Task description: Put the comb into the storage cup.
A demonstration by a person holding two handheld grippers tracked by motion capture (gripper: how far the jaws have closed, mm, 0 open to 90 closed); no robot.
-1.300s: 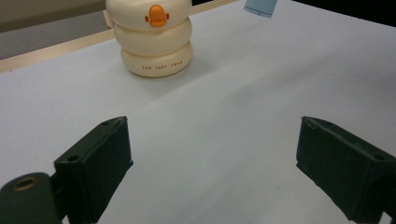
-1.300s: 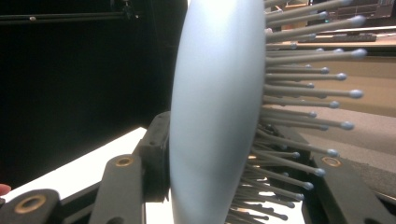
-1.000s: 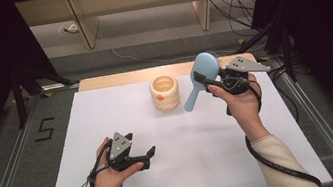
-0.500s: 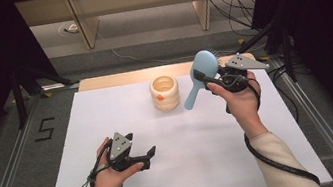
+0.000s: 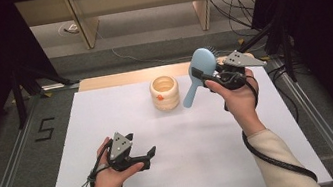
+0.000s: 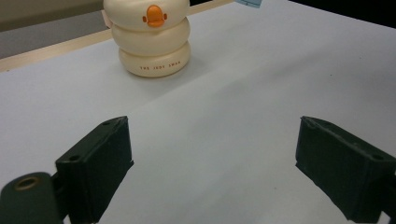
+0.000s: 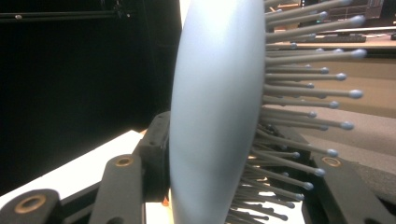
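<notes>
The right gripper pinches the blue hairbrush by its head above the bench, handle slanting down toward the nearby cream holder, while the left gripper's fingers stand spread, well apart.

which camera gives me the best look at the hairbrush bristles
The right gripper view: the hairbrush is close up, edge on, bristles sticking out rightward. The high view shows mainly its smooth blue back; the left gripper view catches just a blue corner.

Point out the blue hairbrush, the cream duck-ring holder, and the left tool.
Light blue plastic hairbrush (image 5: pixel 203 61), high view, back of head.
Cream stacked-ring duck holder (image 6: pixel 152 43), left gripper view, middle ring.
Left tool (image 5: pixel 149 156), high view, between fingertips.
</notes>
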